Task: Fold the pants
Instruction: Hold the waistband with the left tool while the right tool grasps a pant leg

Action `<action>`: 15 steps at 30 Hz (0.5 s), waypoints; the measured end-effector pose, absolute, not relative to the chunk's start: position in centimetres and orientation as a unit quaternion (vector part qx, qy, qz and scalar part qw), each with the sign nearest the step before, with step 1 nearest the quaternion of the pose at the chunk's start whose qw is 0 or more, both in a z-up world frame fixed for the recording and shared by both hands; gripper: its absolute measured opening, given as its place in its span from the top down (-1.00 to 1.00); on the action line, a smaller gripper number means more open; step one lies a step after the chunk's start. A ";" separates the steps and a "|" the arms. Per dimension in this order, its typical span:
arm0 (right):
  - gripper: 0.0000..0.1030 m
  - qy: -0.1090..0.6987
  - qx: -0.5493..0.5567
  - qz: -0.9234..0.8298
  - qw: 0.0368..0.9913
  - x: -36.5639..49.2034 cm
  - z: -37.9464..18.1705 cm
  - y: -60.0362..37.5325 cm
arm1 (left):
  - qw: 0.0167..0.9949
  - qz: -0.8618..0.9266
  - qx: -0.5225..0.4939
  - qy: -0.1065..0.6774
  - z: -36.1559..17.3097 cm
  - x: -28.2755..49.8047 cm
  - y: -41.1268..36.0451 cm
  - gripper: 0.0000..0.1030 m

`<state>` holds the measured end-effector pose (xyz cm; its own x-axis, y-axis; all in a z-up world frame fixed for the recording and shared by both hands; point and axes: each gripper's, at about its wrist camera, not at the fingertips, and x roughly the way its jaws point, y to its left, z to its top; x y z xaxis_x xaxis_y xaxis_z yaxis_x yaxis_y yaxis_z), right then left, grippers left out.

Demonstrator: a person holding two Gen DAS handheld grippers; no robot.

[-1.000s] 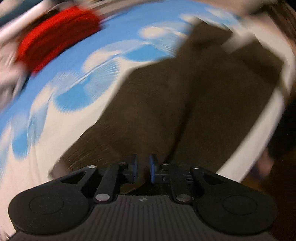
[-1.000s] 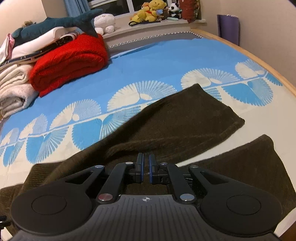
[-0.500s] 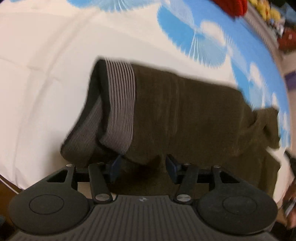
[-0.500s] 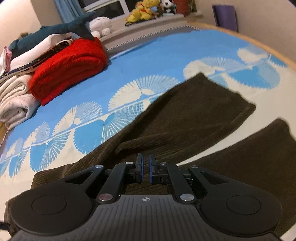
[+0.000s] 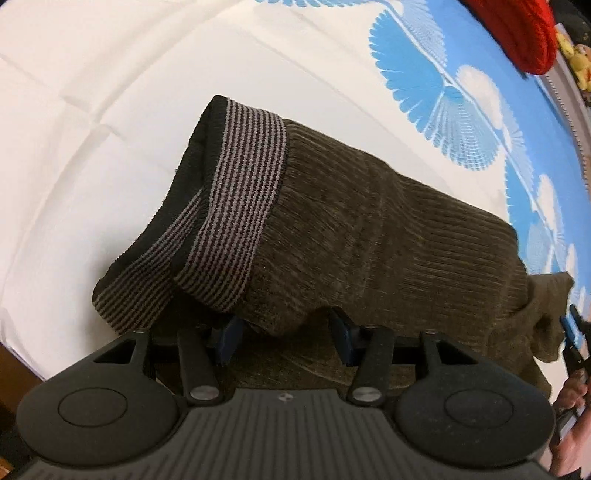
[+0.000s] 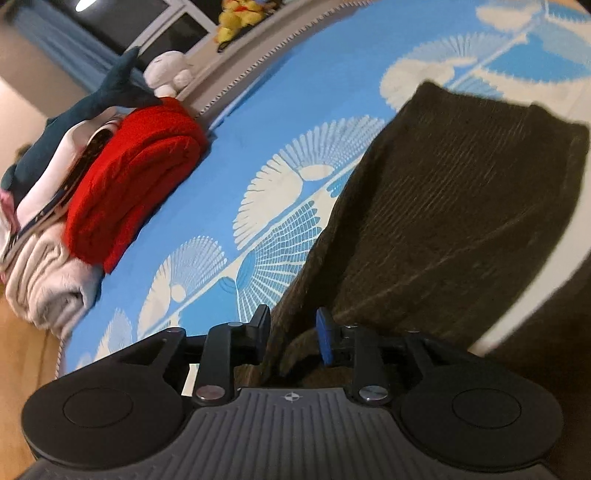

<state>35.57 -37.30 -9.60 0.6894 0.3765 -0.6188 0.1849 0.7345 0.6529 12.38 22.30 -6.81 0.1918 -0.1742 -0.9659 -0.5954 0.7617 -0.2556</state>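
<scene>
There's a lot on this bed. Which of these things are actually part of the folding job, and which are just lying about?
Part of the job:
- brown pants, with striped waistband
- left gripper, open over the pants
- right gripper, fingers opening, cloth between them

Just lying about:
- red blanket
- pale folded towels
- shark plush
- white plush
- yellow plush
- blue patterned bedsheet

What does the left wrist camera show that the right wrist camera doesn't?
Only the left wrist view shows the striped waistband of the pants and the plain white part of the bedsheet. Only the right wrist view shows the pant leg, the shark toy and the beige towel. Both show the brown pants, the red blanket and the blue fan pattern.
</scene>
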 end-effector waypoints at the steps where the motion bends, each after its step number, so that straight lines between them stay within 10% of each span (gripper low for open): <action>1: 0.41 0.392 0.365 0.056 0.843 36.3 -10.0 -37.2 | 0.706 0.153 -0.307 0.620 -6.9 12.6 22.2 -0.06; 9: 0.31 0.417 0.351 0.050 0.837 40.5 -13.2 -35.4 | 0.710 0.167 -0.241 0.640 -7.5 13.6 20.7 0.58; 12: 0.82 0.415 0.329 0.048 0.847 40.7 -13.4 -35.1 | 0.716 0.162 -0.226 0.640 -7.3 13.8 20.7 0.83; 15: 0.86 0.387 0.334 0.058 0.858 39.8 -11.8 -36.0 | 0.729 0.156 -0.232 0.624 -6.5 13.4 21.0 0.92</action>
